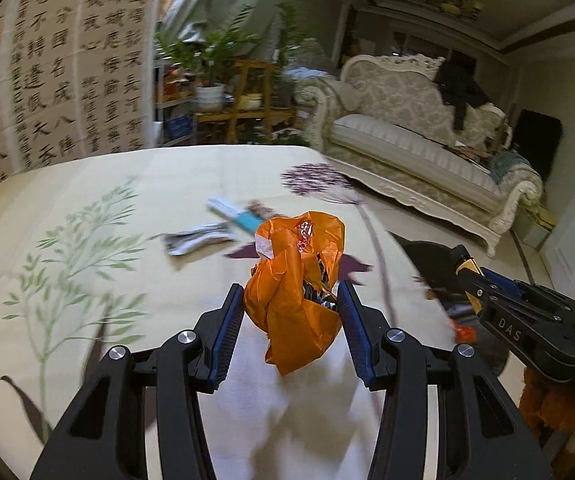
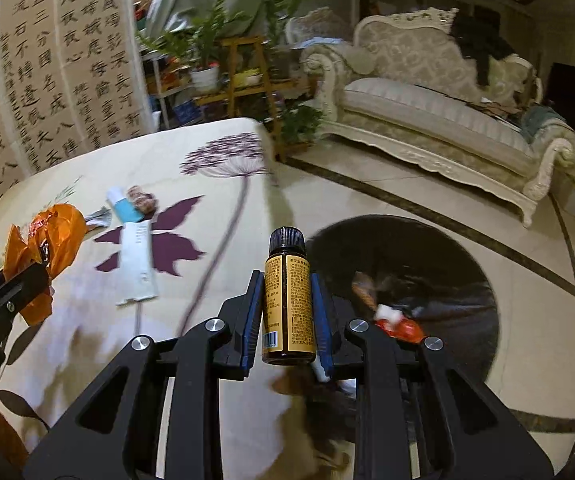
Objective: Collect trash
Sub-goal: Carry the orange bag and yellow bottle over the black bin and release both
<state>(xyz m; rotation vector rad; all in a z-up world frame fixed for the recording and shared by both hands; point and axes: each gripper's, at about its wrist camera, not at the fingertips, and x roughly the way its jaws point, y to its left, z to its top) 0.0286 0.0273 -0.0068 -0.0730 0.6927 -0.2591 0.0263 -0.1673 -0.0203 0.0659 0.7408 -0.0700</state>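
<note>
Left wrist view: left gripper [image 1: 291,320] clamps crumpled orange plastic wrapper [image 1: 297,280] between blue pads, lifted clear of floral cream tablecloth [image 1: 87,280], likely so it can travel to bin. Beyond, white paper scraps [image 1: 195,240] lie loose on cloth, uncollected. Right wrist view: right gripper [image 2: 287,316] grips small amber glass bottle with black cap and yellow label [image 2: 287,300] upright, over edge of round dark bin [image 2: 427,280] on floor, trash already inside; drop appears next.
</note>
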